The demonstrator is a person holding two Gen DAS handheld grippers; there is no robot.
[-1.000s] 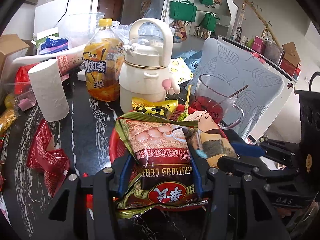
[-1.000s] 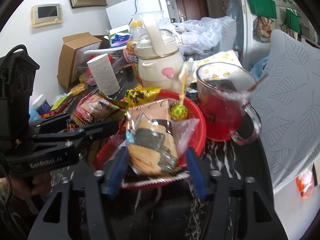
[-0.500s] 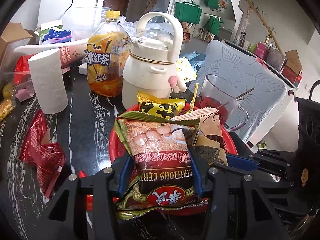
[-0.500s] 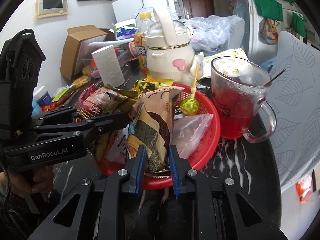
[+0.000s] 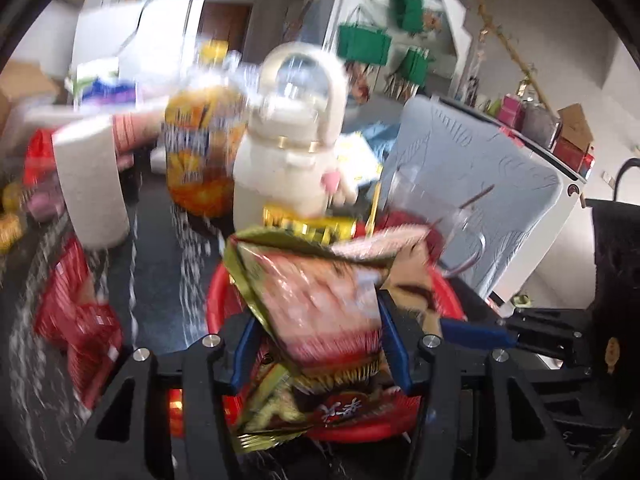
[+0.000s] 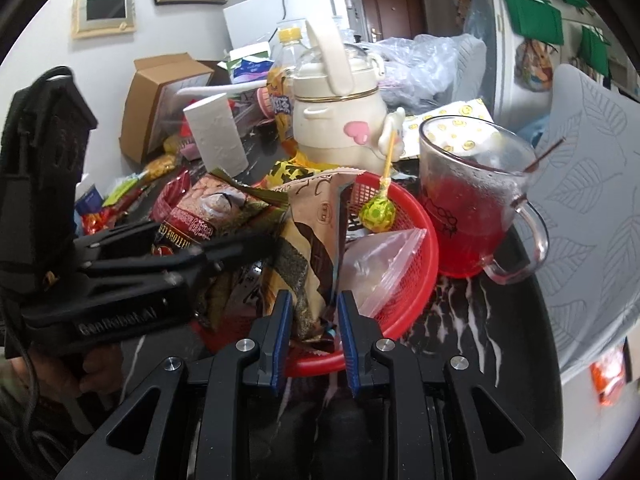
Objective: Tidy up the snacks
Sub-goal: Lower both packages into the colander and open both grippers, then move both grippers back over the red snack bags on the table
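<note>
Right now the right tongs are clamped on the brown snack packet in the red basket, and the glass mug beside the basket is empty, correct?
Not quite. The glass mug holds red drink, as the right wrist view shows. The right tongs are clamped on the brown snack packet in the red basket.

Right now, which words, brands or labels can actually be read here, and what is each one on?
"GenRobot.AI": on the left hand-held gripper, seen in the right view.
"...RITIOUS CE...": partial, on the cereal packet.
Chinese characters on the tea bottle: blurred, unreadable.
Print on the brown packet and the mug: too small.
Left view: motion-blurred, nothing readable.
</note>
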